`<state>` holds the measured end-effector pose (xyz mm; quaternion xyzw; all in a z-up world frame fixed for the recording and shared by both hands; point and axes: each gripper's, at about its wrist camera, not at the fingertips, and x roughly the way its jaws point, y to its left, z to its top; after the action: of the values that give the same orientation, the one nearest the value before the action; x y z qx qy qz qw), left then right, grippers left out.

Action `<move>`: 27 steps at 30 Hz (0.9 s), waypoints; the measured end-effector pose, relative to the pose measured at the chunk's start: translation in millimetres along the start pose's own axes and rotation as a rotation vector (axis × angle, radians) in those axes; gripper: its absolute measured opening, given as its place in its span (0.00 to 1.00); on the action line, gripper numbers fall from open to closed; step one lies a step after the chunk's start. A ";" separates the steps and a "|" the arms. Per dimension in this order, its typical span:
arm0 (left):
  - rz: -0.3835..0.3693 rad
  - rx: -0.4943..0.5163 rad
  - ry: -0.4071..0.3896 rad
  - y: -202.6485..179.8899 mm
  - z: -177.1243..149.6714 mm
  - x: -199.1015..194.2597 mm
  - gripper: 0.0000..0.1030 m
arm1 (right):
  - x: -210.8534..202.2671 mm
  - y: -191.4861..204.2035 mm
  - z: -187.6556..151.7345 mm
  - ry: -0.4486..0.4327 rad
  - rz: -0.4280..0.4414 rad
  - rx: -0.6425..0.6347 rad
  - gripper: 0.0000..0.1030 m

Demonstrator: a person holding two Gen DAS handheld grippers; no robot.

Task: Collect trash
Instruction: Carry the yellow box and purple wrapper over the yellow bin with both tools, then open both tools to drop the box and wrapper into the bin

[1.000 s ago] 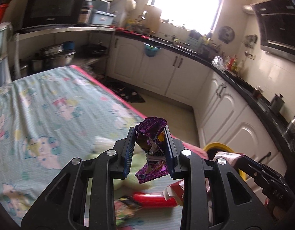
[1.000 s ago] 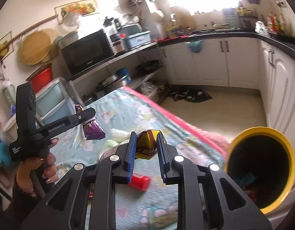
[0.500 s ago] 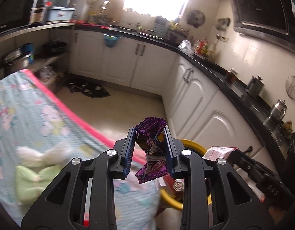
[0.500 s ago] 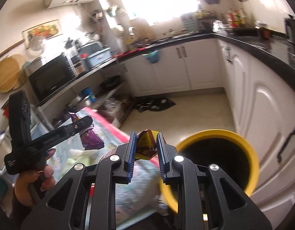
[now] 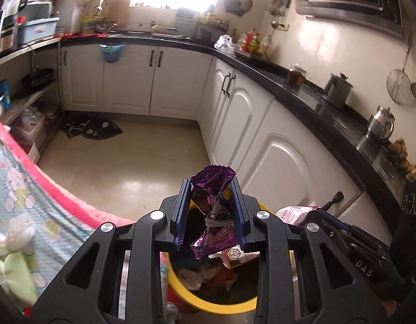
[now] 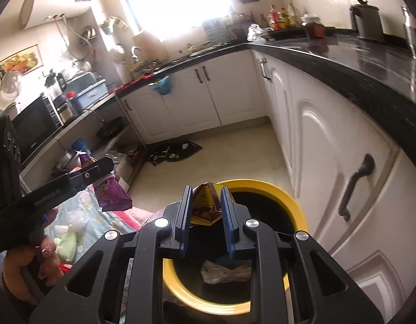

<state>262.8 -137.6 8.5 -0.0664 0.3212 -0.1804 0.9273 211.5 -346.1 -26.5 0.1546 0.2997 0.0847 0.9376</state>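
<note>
Kitchen floor beside white cabinets: a yellow bin [image 6: 294,208] is approached. A purple wrapper [image 5: 213,210] is clamped by the left gripper [image 5: 211,213], a yellow-brown wrapper [image 6: 206,205] by the right gripper [image 6: 207,217]; release over the bin seems next.

The left gripper's [image 5: 210,210] frame is hiding most of the yellow bin [image 5: 221,307] and the trash inside. At nine o'clock the blanket [image 5: 27,210] is running off the picture's edge. The right gripper [image 6: 206,216] is covering the wrapper's [image 6: 205,205] lower half.

white cabinets [image 5: 127,81], black countertop [image 6: 342,62], floor mat [image 5: 91,131]
</note>
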 end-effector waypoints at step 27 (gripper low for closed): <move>-0.039 0.019 0.173 -21.5 -36.7 69.6 0.23 | 53.7 -29.0 -37.6 0.148 -0.140 0.020 0.20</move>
<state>284.5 -184.0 -54.9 -0.0480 0.3972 -0.2064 0.8929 234.6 -350.9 -94.2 0.1361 0.3790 0.0272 0.9149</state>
